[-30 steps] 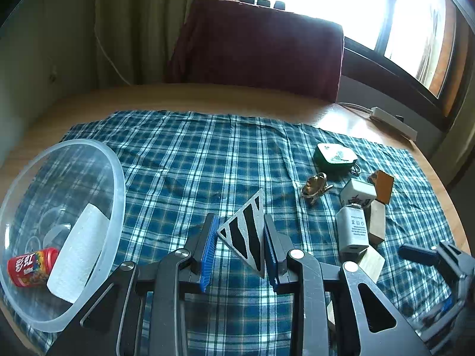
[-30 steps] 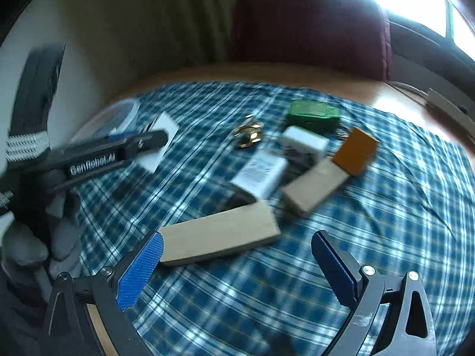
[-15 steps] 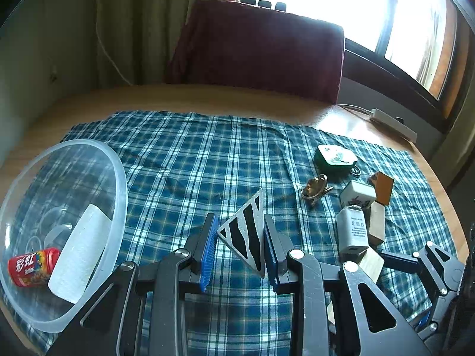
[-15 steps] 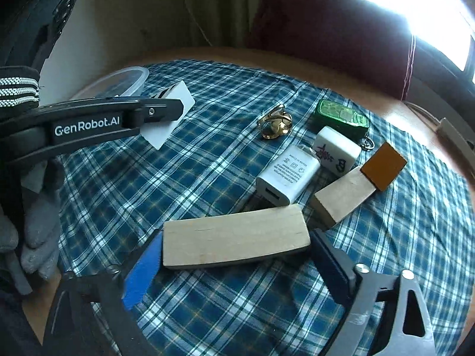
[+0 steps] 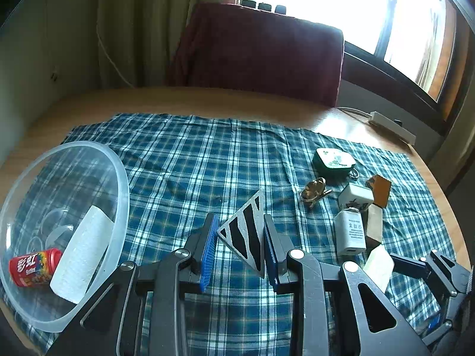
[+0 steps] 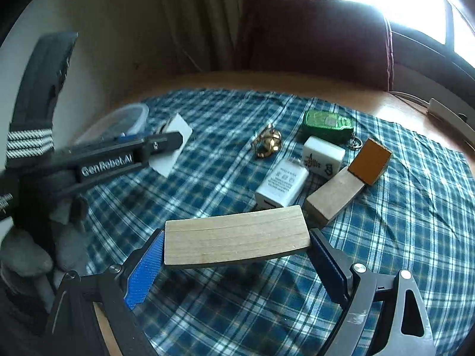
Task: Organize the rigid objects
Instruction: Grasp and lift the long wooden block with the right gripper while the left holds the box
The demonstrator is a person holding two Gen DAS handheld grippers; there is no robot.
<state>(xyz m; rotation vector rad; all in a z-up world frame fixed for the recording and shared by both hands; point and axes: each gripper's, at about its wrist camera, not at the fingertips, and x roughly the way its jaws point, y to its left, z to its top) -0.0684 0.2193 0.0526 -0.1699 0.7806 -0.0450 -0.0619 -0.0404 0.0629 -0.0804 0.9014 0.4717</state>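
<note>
My left gripper (image 5: 240,219) is shut on a grey triangle with black stripes (image 5: 246,234), held upright above the plaid cloth. To its left stands a clear plastic bowl (image 5: 118,195) holding a red can (image 5: 32,267) and a white roll (image 5: 80,252). My right gripper (image 6: 236,237) is shut on a long pale wooden block (image 6: 234,240), one blue pad pressed against each end, just above the cloth. In the right wrist view the left gripper (image 6: 154,145) reaches in from the left with the triangle (image 6: 175,148).
Beyond the long block lie a white charger (image 6: 282,184), a smaller wooden block (image 6: 335,198), an orange-brown block (image 6: 369,160), a mahjong tile (image 6: 323,155), a gold ornament (image 6: 267,145) and a green case (image 6: 326,121). A maroon chair (image 5: 258,56) stands behind the table; a power strip (image 5: 392,126) lies far right.
The right gripper moved in over the long wooden block and its pads closed on the block's ends. The left gripper stayed still with the triangle.
</note>
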